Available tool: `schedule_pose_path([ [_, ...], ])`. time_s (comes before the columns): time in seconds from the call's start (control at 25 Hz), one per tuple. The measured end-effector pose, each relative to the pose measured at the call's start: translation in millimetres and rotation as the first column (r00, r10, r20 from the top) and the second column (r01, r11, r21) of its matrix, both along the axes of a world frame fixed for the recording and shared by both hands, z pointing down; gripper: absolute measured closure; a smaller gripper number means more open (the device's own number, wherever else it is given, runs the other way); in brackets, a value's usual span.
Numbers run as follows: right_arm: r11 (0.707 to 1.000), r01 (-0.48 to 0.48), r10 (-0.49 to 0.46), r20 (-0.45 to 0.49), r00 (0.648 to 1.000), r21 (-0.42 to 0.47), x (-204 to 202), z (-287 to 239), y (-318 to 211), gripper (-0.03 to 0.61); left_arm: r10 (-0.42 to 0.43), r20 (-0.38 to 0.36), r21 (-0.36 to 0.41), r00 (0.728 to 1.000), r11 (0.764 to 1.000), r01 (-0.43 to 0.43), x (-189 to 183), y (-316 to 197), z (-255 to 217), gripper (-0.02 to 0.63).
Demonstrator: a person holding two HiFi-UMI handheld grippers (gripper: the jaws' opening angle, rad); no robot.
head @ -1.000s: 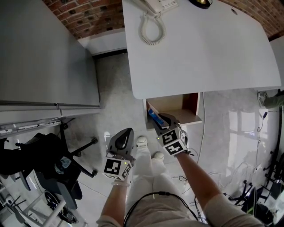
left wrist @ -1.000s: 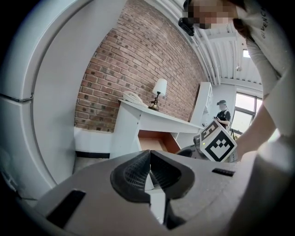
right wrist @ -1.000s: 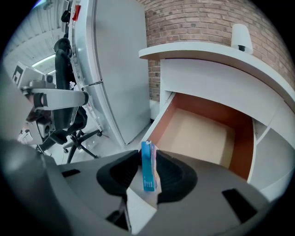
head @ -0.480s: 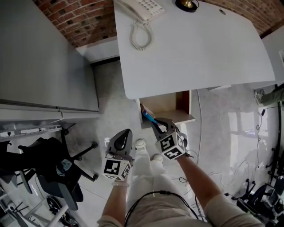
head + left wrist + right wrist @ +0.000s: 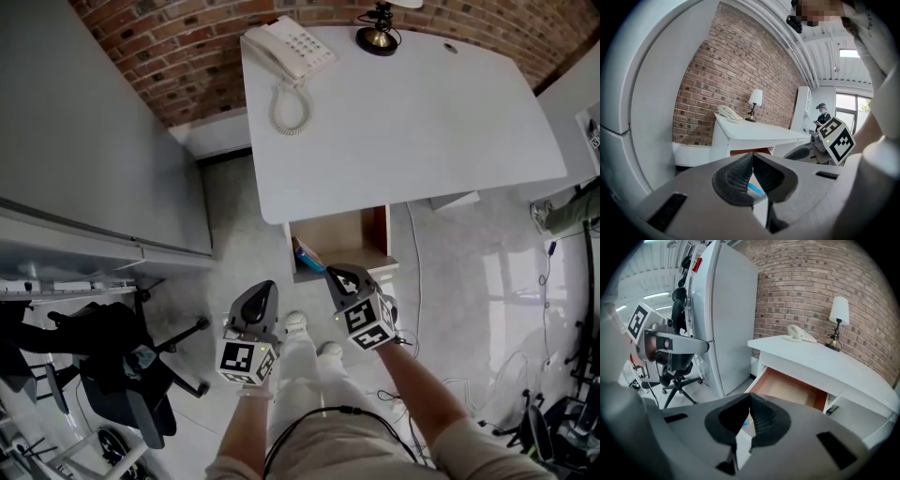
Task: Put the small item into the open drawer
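White desk (image 5: 403,122), open wooden drawer (image 5: 342,236) holding small blue item (image 5: 308,255). Right gripper (image 5: 338,275) at drawer front, left gripper (image 5: 264,287) beside it; both closed, empty.

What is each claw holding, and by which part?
Nothing. The left claw is shut and empty; the right claw is closing shut with nothing between its jaws.

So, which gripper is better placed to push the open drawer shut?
Right. The right gripper, jaws closed on nothing, sits just before the drawer front; the left gripper hangs further back and off to the left.
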State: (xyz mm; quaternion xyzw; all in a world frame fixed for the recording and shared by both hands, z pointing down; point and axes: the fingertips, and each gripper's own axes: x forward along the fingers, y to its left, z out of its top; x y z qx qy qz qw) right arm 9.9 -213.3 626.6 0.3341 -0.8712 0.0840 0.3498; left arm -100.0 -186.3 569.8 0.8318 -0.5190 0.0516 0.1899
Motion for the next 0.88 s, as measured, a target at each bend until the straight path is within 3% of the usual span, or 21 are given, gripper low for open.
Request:
schedule_pose_path([
  [0.88, 0.990, -0.129, 0.116, 0.199, 0.973, 0.056, 51.4, -106.7, 20.9, 0.572, -0.019, 0.035, 0.100, 0.999, 0.995, 0.015, -0.2, 16.0, -81.5, 0.607],
])
